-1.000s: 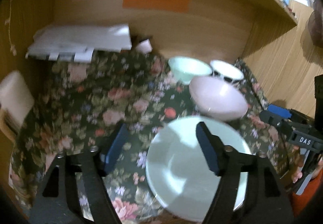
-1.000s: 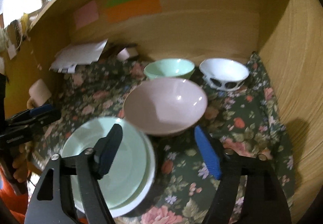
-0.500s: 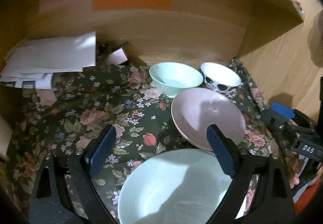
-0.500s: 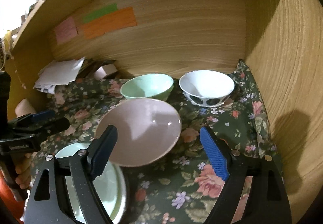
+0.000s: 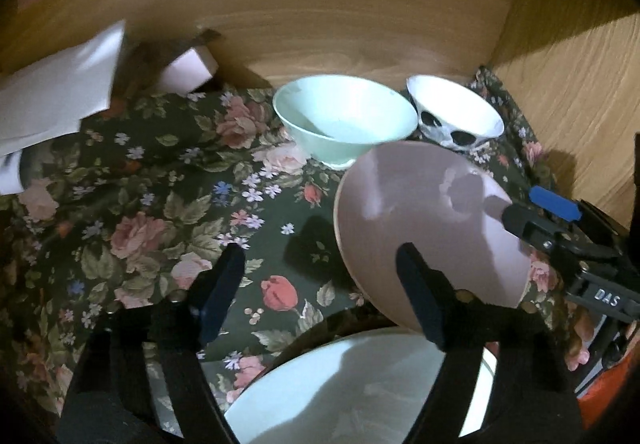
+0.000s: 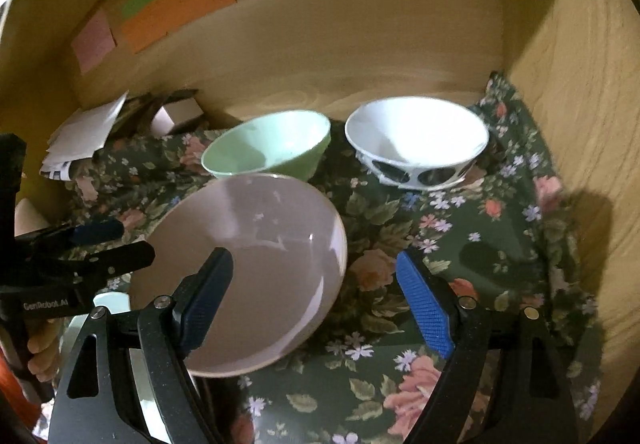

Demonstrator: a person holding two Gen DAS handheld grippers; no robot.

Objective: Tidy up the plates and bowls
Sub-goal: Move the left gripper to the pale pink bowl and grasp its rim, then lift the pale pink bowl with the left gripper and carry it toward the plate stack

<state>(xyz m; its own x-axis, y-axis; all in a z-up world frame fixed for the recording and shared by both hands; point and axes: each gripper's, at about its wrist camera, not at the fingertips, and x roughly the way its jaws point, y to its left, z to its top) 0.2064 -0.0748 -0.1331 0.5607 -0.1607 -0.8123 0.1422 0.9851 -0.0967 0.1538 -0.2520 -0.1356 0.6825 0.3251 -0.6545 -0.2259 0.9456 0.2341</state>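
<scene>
A pink bowl [image 5: 428,232] [image 6: 256,264] sits on the floral cloth [image 5: 160,204]. Behind it stand a mint bowl [image 5: 344,120] [image 6: 268,148] and a white bowl with black spots [image 5: 456,120] [image 6: 416,140]. A pale green plate [image 5: 360,384] [image 6: 108,304] lies nearest. My left gripper [image 5: 320,296] [image 6: 116,242] is closing, pads free, with the pink bowl's left rim between its fingers. My right gripper [image 6: 316,300] [image 5: 544,214] is also closing, straddling the bowl's right rim: one finger inside, one over the cloth, neither pressing.
Wooden walls close the nook at the back [image 6: 360,44] and on the right [image 6: 580,124]. White papers [image 5: 60,92] [image 6: 84,132] and a small box [image 5: 188,72] lie at the back left. A hand [image 6: 40,356] holds the left gripper.
Both grippers came forward and down to the pink bowl. The left one left the plate, which slid to the bottom of its view, and its jaws narrowed. The bowls stayed put.
</scene>
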